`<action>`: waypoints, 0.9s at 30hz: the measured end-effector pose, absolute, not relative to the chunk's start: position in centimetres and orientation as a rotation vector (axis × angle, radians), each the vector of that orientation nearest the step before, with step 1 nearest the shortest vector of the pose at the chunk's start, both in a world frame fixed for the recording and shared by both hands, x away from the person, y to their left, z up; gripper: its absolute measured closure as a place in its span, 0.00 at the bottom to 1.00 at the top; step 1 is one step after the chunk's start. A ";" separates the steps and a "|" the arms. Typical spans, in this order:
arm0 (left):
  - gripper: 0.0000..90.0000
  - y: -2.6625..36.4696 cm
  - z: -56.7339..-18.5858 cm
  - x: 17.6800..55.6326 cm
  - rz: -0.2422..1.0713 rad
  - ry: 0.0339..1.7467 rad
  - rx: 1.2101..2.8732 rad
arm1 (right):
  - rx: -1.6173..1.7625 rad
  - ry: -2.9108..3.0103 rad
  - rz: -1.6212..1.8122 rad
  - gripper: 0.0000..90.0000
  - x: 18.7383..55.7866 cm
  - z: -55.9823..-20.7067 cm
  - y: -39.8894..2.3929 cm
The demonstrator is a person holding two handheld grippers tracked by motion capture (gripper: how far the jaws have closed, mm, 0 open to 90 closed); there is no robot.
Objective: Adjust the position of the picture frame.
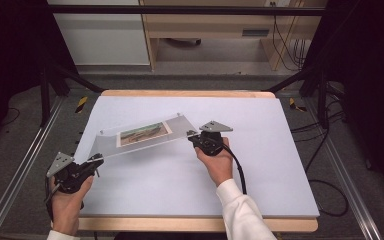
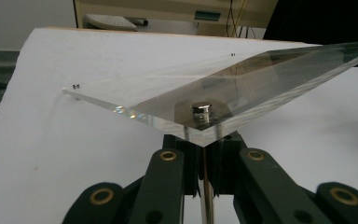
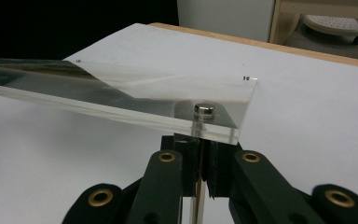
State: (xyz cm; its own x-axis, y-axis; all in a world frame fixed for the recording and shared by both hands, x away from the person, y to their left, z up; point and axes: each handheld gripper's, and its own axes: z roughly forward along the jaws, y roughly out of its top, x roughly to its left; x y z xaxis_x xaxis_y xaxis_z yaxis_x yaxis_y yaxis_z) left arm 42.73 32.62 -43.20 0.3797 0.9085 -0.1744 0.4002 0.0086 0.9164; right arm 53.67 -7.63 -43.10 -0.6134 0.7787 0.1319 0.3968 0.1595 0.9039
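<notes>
A person is holding a clear picture frame (image 1: pixel 145 134) up over the white tabletop (image 1: pixel 260 165), one tool in each hand. The frame is made of see-through plastic, and a small picture is sitting in the middle of it. It is hanging in the air, tilted, with the right end higher than the left end.

The left tool (image 1: pixel 96 159) is gripping the frame's near left corner. In the left gripper view its jaws are squeezed almost all the way together, just under the corner with the little silver bolt (image 2: pixel 201 108). They look to be pinching the thin metal leg below that bolt, though the spot is partly hidden by the plastic.

The right tool (image 1: pixel 194 135) is doing the same at the right corner. In the right gripper view its jaws are also nearly closed, under another silver bolt (image 3: pixel 204 110).

This looks like the carrying step: the frame is lifted and being moved or turned. The next move is calling for both hands to go together, at the same speed, so the frame is not twisting or slipping. Then they should be lowering it gently until its legs are touching the tabletop, and only then letting go.
</notes>
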 end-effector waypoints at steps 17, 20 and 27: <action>0.92 26.3 -39.8 45.1 0.575 1.000 1.642 | 1.192 1.907 1.416 0.94 49.7 -40.4 -14.8; 0.92 24.6 -39.7 45.7 0.559 0.965 1.658 | 1.212 1.876 1.403 0.94 48.9 -40.3 -16.5; 0.92 22.1 -39.5 46.3 0.537 0.917 1.680 | 1.261 1.811 1.386 0.94 46.9 -40.3 -19.5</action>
State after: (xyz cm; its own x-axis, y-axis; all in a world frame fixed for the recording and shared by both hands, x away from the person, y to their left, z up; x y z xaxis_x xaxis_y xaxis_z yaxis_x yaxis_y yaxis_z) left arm 46.32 22.11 -39.49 0.5986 0.7947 -0.1008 0.3003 -0.1059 0.9479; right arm 46.92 -19.50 -40.32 -0.4241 0.8971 0.1239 0.3540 0.0382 0.9345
